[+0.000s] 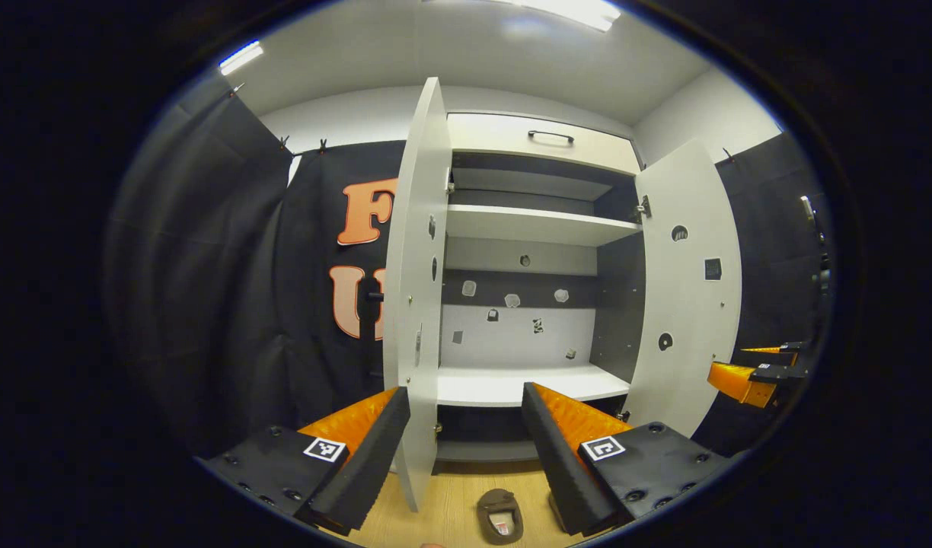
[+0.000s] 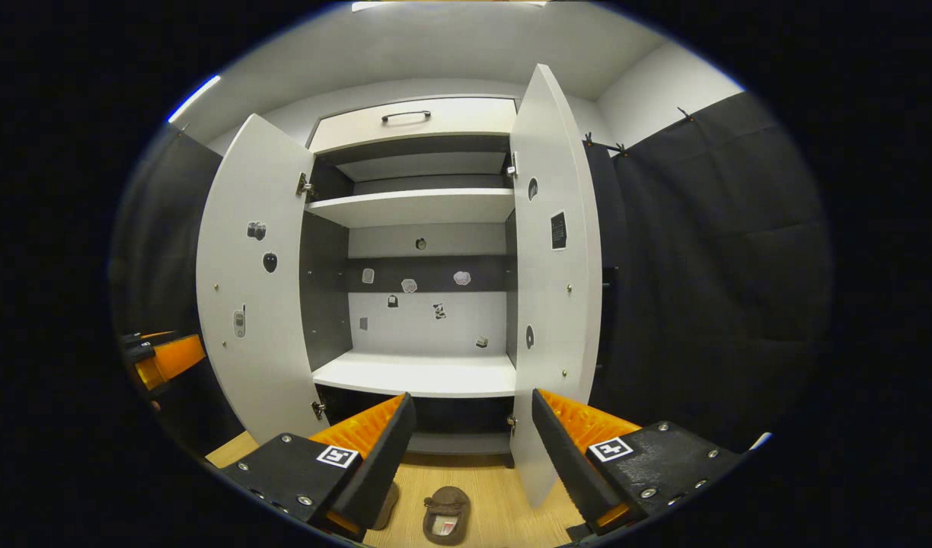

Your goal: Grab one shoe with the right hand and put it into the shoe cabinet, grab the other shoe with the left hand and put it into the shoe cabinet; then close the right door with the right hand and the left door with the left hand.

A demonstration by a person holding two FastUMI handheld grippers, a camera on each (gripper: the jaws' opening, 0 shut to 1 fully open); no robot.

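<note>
Both doors of the white shoe cabinet (image 1: 534,384) stand wide open, shelves bare, filling the centre of both views. Left gripper (image 1: 466,411) hangs spread, holding nothing; right gripper (image 2: 470,415) likewise spread and empty. A brown slipper-like shoe (image 2: 445,515) lies on the wooden floor (image 2: 504,487) at bottom centre, a second shoe (image 2: 386,506) peeking beside it, half hidden behind the gripper.

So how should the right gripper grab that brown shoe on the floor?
Probably from above, straight down. The brown shoe lies flat on the wooden floor, opening facing up, in front of the open cabinet. The right gripper hangs open above it, so one finger could slip inside the opening and the other outside, pinching the side wall near the shoe's middle.
</note>
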